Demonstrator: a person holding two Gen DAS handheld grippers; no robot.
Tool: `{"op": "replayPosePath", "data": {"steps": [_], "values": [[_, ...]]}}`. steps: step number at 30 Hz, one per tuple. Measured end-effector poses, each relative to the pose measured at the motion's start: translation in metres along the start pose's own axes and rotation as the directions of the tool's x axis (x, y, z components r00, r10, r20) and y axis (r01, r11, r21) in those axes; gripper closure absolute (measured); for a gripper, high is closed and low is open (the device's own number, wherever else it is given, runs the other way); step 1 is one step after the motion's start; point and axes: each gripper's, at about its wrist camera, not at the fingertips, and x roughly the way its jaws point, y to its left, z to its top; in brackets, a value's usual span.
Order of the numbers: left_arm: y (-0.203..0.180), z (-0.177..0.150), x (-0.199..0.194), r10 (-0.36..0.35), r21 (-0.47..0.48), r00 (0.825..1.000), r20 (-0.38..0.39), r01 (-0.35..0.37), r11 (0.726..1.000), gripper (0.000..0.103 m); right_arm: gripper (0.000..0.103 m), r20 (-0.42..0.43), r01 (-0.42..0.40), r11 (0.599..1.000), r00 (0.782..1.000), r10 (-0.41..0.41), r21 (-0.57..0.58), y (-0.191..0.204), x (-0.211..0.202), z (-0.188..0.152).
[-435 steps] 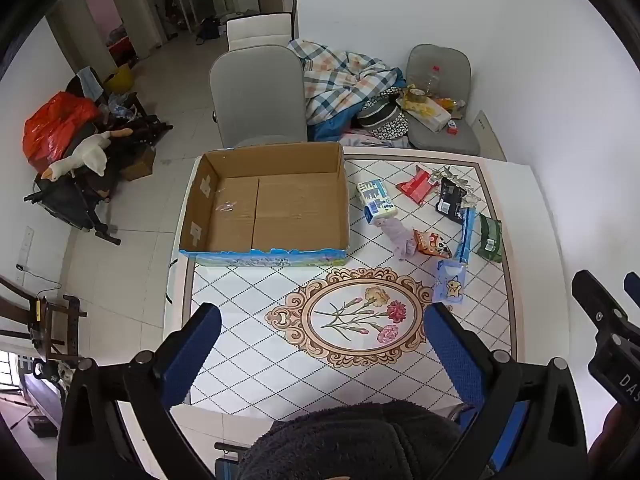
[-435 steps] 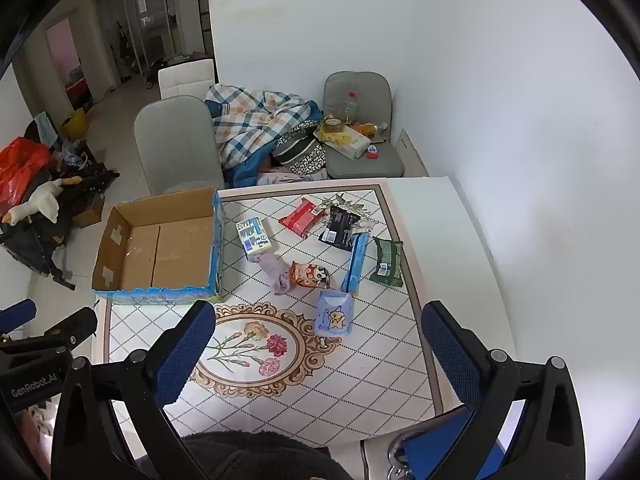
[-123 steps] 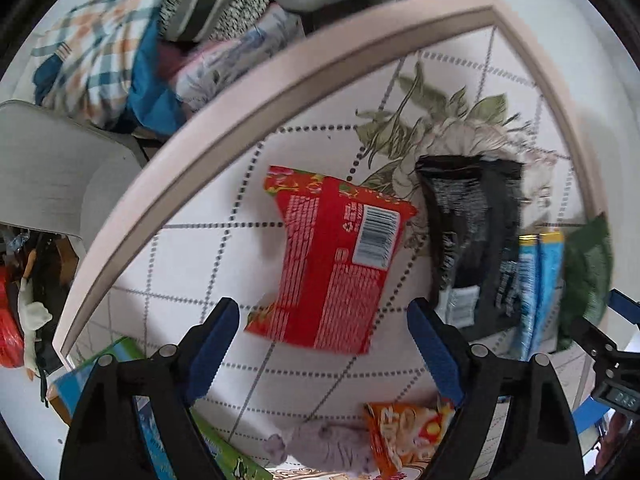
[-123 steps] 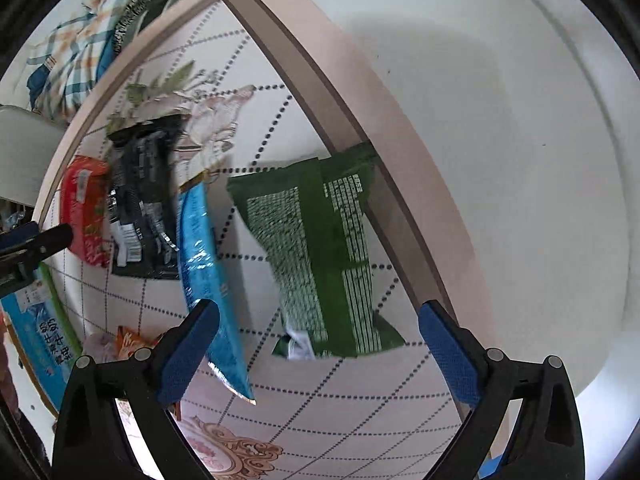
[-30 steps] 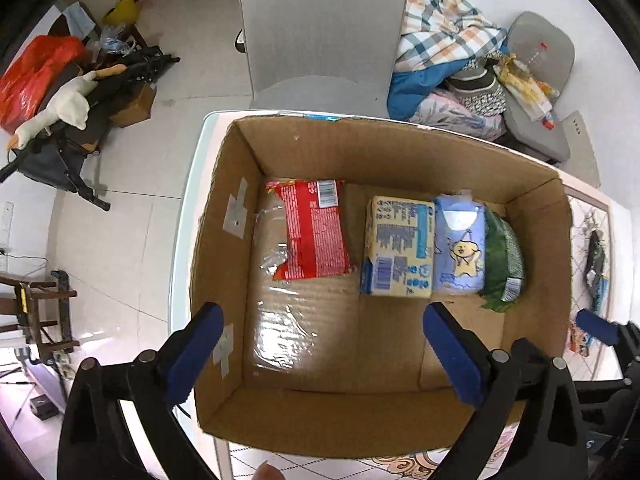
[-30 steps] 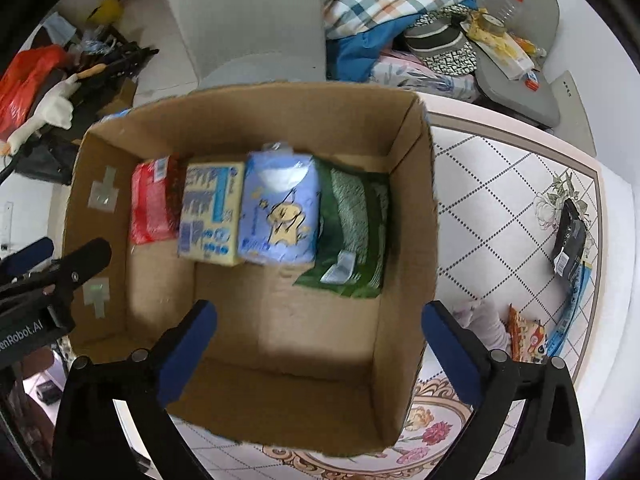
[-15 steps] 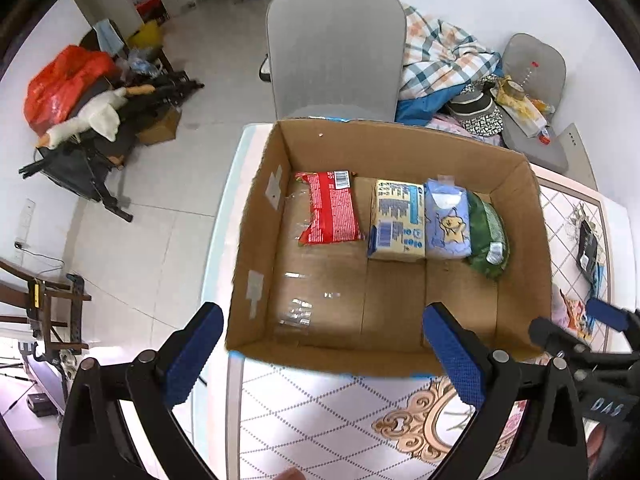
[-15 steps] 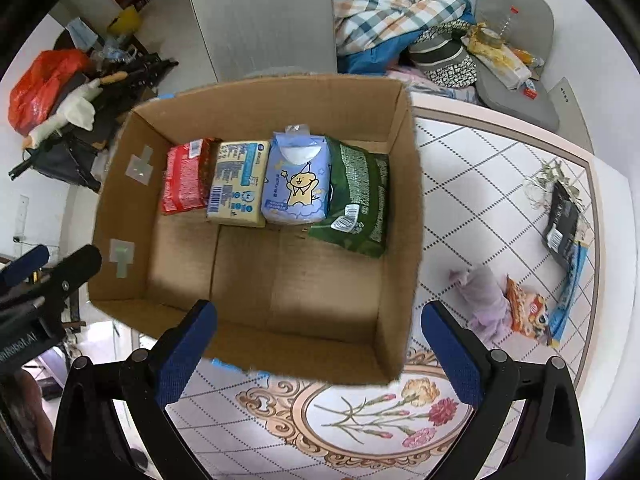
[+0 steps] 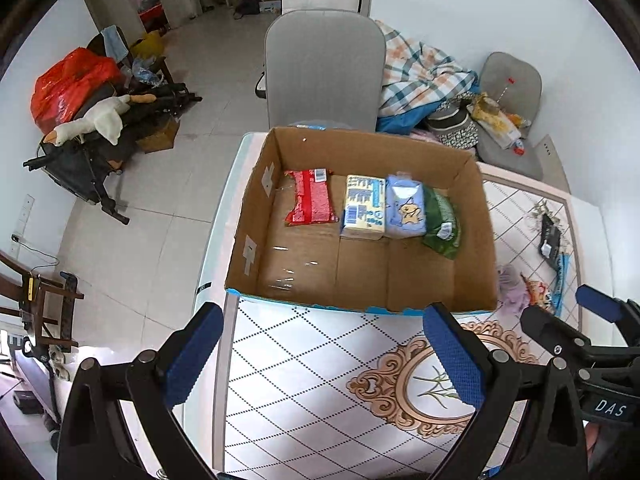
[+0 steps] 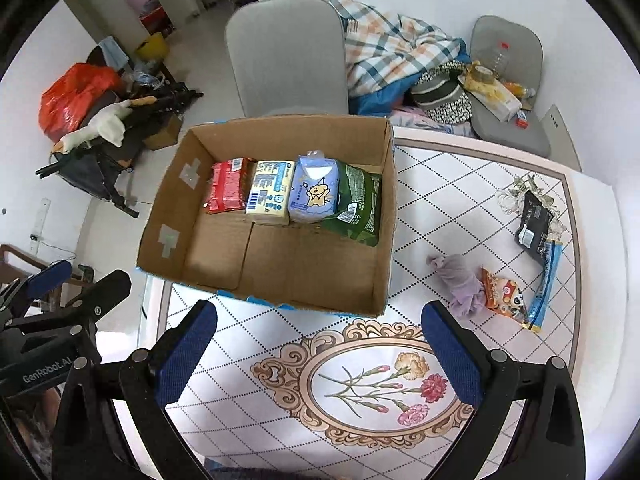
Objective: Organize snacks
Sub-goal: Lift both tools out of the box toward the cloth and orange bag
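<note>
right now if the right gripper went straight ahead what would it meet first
Probably the box: the open right gripper points at its near wall and bare floor, short of the snack row. Depth is hard to judge.

- My left claw (image 9: pixel 320 354) hangs above the patterned tabletop (image 9: pixel 304 384), fingers spread wide with nothing between them.
- Ahead I see the cardboard box (image 9: pixel 472 240) holding a row along its far wall: red packet (image 9: pixel 310 203), yellow pack (image 9: pixel 363 212), blue pouch (image 9: pixel 406 210), green bag (image 9: pixel 442 220).
- The three rightmost touch side by side; the red packet lies slightly apart.
- Right of the box, on the tabletop, I see a lilac wad (image 9: pixel 510 286) and a black packet (image 9: pixel 550 242).
- My right claw (image 9: pixel 576 320) shows at the right edge, open.
</note>
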Motion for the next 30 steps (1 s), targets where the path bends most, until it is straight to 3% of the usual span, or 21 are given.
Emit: {"op": "replayPosePath", "data": {"steps": [4,7,11,14,21,25,30], "values": [[-0.014,-0.002,-0.014,-0.038,0.006,0.999,0.035,0.037,0.999,0.001,0.0,0.014,-0.028,0.999,1.0,0.028,-0.015,-0.008,-0.011,-0.005],[-0.033,0.001,-0.019,-0.059,0.035,0.997,0.051,0.057,0.998,0.001,0.0,0.073,-0.025,0.999,0.997,0.027,-0.019,-0.021,-0.021,-0.011],[-0.075,0.01,-0.023,-0.085,0.104,0.994,0.064,0.078,0.992,0.001,0.0,0.071,-0.056,0.998,0.996,0.053,0.042,-0.063,-0.028,-0.016],[-0.116,0.017,-0.018,-0.118,0.167,0.992,0.051,0.108,0.98,0.001,0.0,0.045,-0.046,0.989,0.998,0.04,0.142,-0.119,-0.028,-0.021],[-0.231,0.027,0.041,-0.149,0.3,0.984,-0.097,0.172,0.939,0.001,0.0,-0.068,0.065,0.931,0.997,-0.044,0.359,-0.262,0.011,-0.033],[-0.276,0.026,0.101,-0.096,0.312,0.969,-0.228,0.166,0.935,0.001,0.0,-0.15,0.093,0.928,0.988,-0.04,0.362,-0.309,0.061,-0.031],[-0.294,0.025,0.145,-0.041,0.277,0.954,-0.297,0.127,0.953,0.005,0.005,-0.233,0.078,0.934,0.973,0.006,0.349,-0.331,0.125,-0.02]]}}
